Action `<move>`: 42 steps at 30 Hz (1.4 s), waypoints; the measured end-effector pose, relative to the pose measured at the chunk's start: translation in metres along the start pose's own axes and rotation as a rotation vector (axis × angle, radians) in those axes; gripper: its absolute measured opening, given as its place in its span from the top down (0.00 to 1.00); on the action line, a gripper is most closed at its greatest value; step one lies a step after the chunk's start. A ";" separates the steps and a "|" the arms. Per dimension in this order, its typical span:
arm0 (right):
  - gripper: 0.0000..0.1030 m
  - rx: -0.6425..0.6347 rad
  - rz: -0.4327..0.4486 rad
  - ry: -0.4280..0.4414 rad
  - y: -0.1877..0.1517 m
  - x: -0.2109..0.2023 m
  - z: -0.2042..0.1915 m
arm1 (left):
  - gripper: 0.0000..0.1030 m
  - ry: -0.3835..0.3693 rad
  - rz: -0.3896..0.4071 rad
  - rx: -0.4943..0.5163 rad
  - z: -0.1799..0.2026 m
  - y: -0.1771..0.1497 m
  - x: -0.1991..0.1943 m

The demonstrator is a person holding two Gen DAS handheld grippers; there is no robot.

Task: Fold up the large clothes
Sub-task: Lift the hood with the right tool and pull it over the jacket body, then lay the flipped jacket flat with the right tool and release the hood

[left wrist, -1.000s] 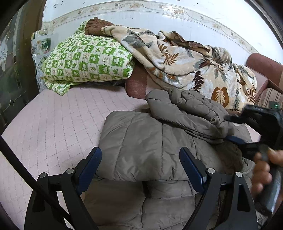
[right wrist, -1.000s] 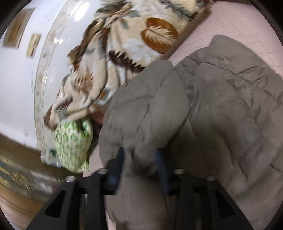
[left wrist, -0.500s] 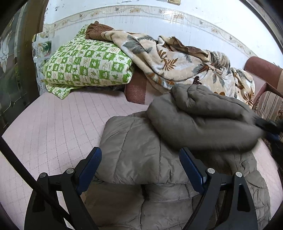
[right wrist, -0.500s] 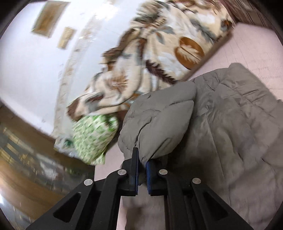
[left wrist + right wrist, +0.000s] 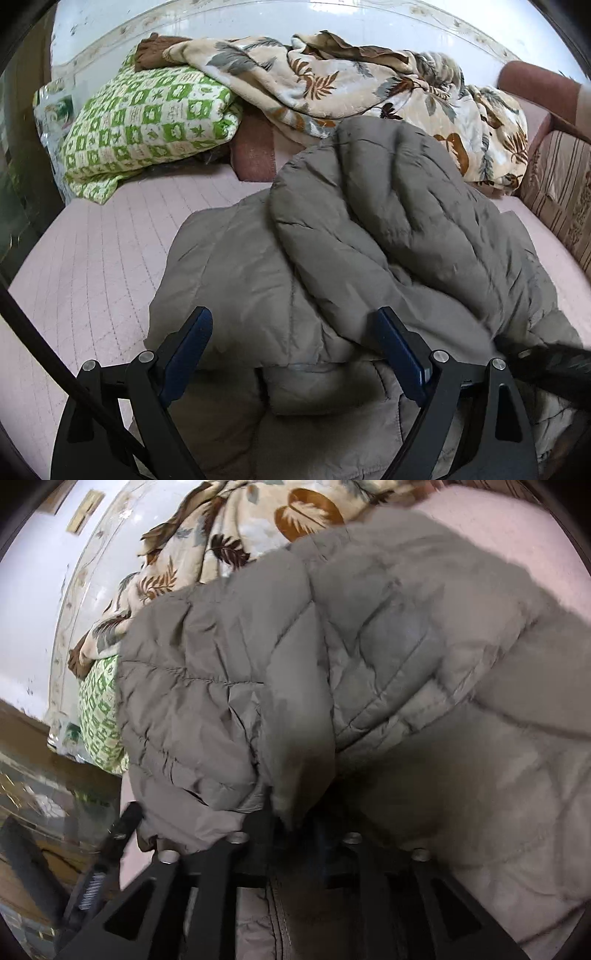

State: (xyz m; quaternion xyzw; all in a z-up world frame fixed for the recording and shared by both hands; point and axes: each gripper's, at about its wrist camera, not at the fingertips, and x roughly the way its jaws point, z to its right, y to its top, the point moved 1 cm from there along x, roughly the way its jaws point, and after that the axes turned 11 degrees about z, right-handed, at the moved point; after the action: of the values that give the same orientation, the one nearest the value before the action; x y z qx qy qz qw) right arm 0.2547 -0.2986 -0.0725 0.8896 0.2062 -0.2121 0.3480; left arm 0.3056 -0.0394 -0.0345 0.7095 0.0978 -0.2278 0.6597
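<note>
The pink quilted bed [image 5: 92, 258] filled most of the left wrist view, with a leafy blanket [image 5: 332, 81] heaped from 12 to 2 o'clock and a green checked pillow [image 5: 147, 122] at 10. The grey puffer jacket [image 5: 258, 280] lay spread mid-bed, one sleeve [image 5: 388, 206] flopped across its body toward 1 o'clock. The left gripper [image 5: 295, 354] hung wide open just over the jacket, holding nothing. The right gripper [image 5: 295, 834] was pinched tight on the sleeve cuff [image 5: 299, 775] at 6 o'clock in its own view.

Black tongs [image 5: 291, 354], blue pads [image 5: 397, 350]
</note>
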 end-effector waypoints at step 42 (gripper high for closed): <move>0.67 -0.599 0.137 -0.035 0.030 0.000 -0.065 | 0.14 -0.036 0.092 -0.056 0.002 0.020 0.007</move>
State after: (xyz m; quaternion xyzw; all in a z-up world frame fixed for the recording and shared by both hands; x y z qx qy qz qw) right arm 0.2852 -0.2726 -0.0130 0.7554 0.1929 -0.1330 0.6120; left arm 0.3201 -0.0446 -0.0203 0.6902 0.0597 -0.2070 0.6908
